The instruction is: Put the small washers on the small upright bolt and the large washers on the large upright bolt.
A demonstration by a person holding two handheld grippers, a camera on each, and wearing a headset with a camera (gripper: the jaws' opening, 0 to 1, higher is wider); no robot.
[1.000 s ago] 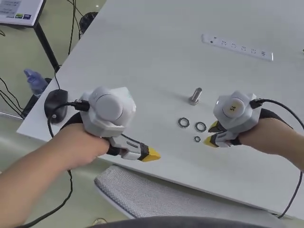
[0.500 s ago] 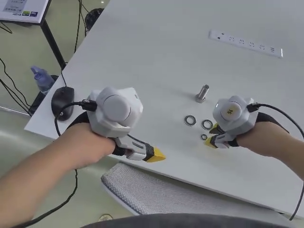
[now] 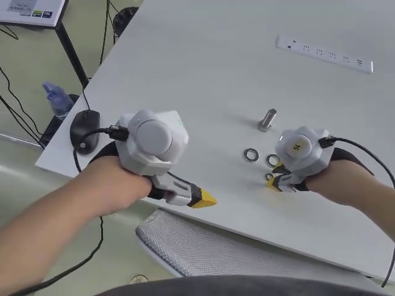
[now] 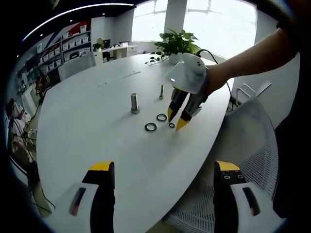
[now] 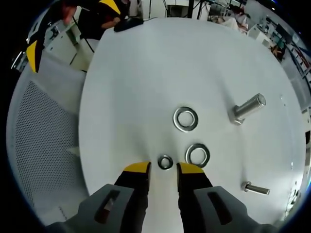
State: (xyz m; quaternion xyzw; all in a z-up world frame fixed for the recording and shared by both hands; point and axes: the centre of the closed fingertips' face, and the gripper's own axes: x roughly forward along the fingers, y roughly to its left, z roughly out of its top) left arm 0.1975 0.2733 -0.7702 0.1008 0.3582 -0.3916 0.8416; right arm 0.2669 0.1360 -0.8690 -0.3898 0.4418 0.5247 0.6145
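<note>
small washer [image 5: 165, 162] | just ahead of right gripper [image 5: 163, 170] tips | jaws slightly apart

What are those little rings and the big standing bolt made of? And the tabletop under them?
The rings look like bare steel: grey, with a bright glint along the band. The large bolt looks like the same silvery metal, with a duller shine. The tabletop is white, matte and smooth with no grain. It is probably laminate or painted board, but the look leaves that open.
</note>
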